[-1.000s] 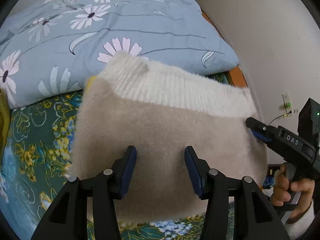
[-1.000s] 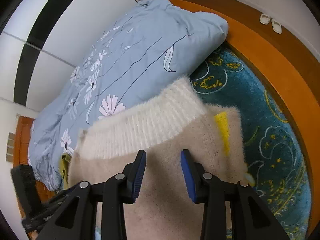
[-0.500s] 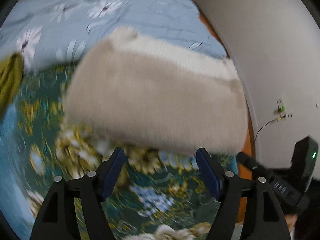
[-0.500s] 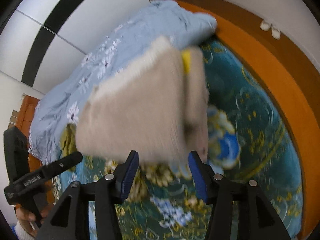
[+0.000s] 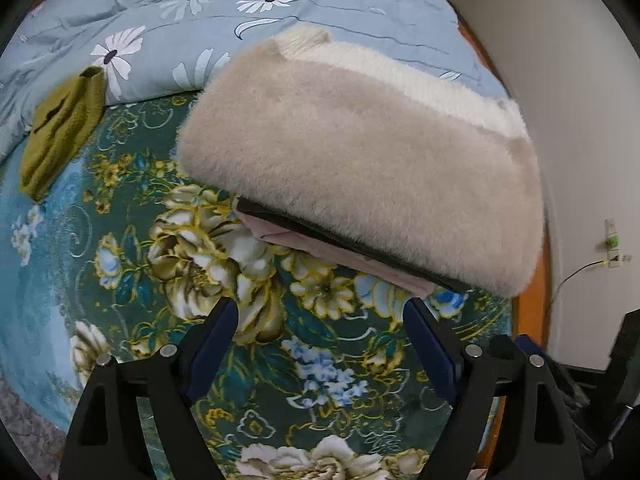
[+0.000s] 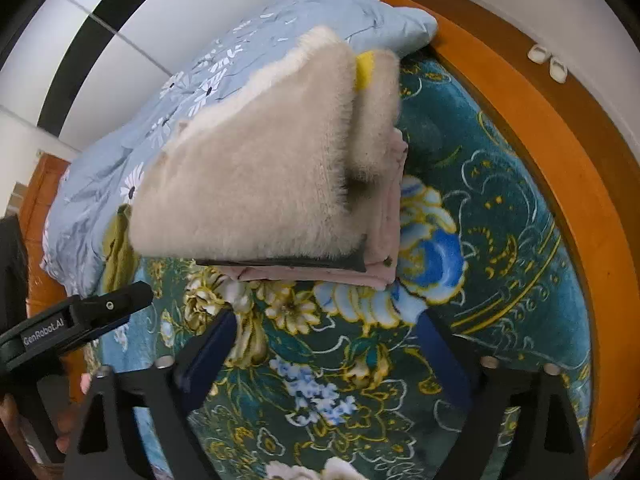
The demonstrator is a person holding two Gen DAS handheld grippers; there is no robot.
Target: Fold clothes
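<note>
Bed [image 5: 100, 280] with floral blanket carries everything. Blue duvet [image 5: 200, 20] lies at its far edge. The folded fluffy sweater [image 5: 360, 168] sits on a folded stack [image 6: 320, 272] near the right edge; the olive garment [image 5: 60, 128] seems left. Left gripper [image 5: 320, 332] and right gripper [image 6: 324, 340] hover low, jaws apart, empty.

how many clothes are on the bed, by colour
beige fluffy sweater: 1
black garment under the sweater: 1
pink garment at the bottom of the stack: 1
olive green garment lying apart: 1
total: 4
</note>
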